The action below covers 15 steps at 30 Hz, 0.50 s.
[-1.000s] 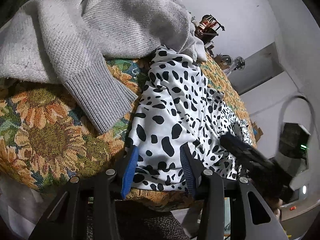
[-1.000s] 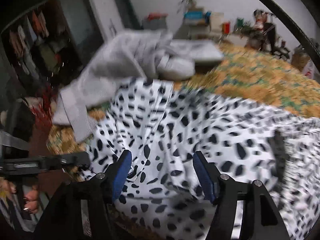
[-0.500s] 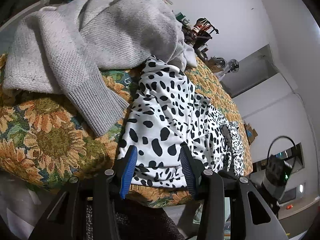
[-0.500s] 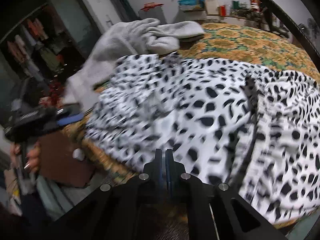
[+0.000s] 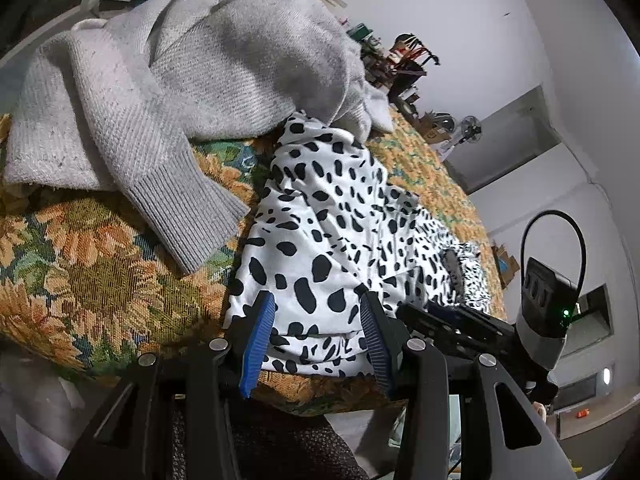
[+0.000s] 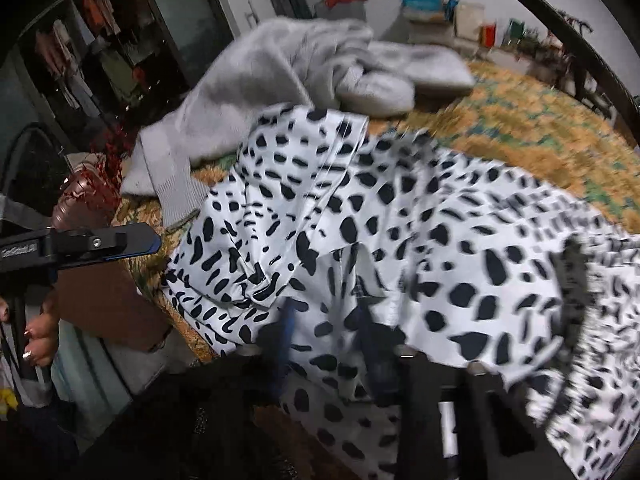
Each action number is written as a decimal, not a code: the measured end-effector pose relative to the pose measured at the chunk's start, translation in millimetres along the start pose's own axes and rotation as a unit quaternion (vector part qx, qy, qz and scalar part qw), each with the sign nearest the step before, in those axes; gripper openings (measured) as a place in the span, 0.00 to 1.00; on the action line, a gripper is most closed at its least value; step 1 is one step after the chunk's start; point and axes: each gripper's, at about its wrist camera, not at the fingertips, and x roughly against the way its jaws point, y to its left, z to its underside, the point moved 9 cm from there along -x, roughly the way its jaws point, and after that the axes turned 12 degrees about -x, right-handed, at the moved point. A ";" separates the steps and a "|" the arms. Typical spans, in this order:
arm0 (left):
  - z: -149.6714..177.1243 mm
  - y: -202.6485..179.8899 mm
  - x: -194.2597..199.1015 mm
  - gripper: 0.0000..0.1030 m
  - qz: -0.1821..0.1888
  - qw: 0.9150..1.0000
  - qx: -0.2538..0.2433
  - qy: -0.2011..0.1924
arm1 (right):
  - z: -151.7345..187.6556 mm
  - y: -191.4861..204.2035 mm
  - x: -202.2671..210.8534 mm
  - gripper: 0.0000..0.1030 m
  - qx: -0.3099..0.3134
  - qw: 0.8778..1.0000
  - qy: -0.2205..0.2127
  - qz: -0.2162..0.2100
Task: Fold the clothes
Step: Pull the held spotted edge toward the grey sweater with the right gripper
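Observation:
A white garment with black spots (image 5: 320, 220) (image 6: 440, 240) lies crumpled on a sunflower bedspread (image 5: 80, 260) at the bed's near edge. My left gripper (image 5: 316, 340) is open, its blue pads (image 5: 260, 344) either side of the garment's hem without pressing it. It shows side-on in the right wrist view as the left gripper (image 6: 132, 244), held by a hand (image 6: 38, 332). My right gripper (image 6: 326, 320) is low over the garment, its blurred fingers apart with a fold of cloth between them. From the left wrist view the right gripper (image 5: 440, 312) is side-on at the hem.
A grey knitted sweater (image 5: 200, 60) (image 6: 260, 80) is heaped behind the garment, one ribbed cuff (image 5: 192, 216) hanging toward the bed's edge. Bare bedspread (image 6: 540, 120) stretches behind. Cluttered shelves and fans (image 5: 468, 128) stand along the far wall, and a wardrobe with hanging clothes (image 6: 100, 40) is left.
The right gripper's jaws went from wide to shut, and now stand apart again, lower over the spotted cloth. The left gripper has barely moved and kept its opening.

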 end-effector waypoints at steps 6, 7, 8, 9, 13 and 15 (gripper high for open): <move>3.2 3.9 -8.6 0.44 -0.013 1.000 0.003 0.011 | 23.3 0.3 32.4 0.02 -0.003 1.000 -0.017 -0.024; 3.3 4.2 -10.4 0.44 -0.010 1.000 0.003 0.014 | 29.3 -3.5 36.5 0.02 -0.008 1.000 -0.016 -0.020; 3.2 4.0 -11.6 0.44 -0.007 1.000 0.004 0.016 | 37.0 -7.4 39.8 0.02 -0.013 1.000 -0.011 -0.018; 2.9 3.3 -12.1 0.44 -0.004 1.000 0.004 0.016 | 43.6 -8.9 41.7 0.02 -0.016 1.000 -0.005 -0.017; 2.3 -0.1 -13.6 0.44 -0.012 1.000 -0.005 0.019 | 59.2 -4.3 40.6 0.07 -0.001 1.000 0.008 0.011; 2.4 0.0 -13.7 0.44 -0.025 0.999 -0.011 0.021 | 60.1 -3.3 42.6 0.25 0.007 0.999 0.007 0.033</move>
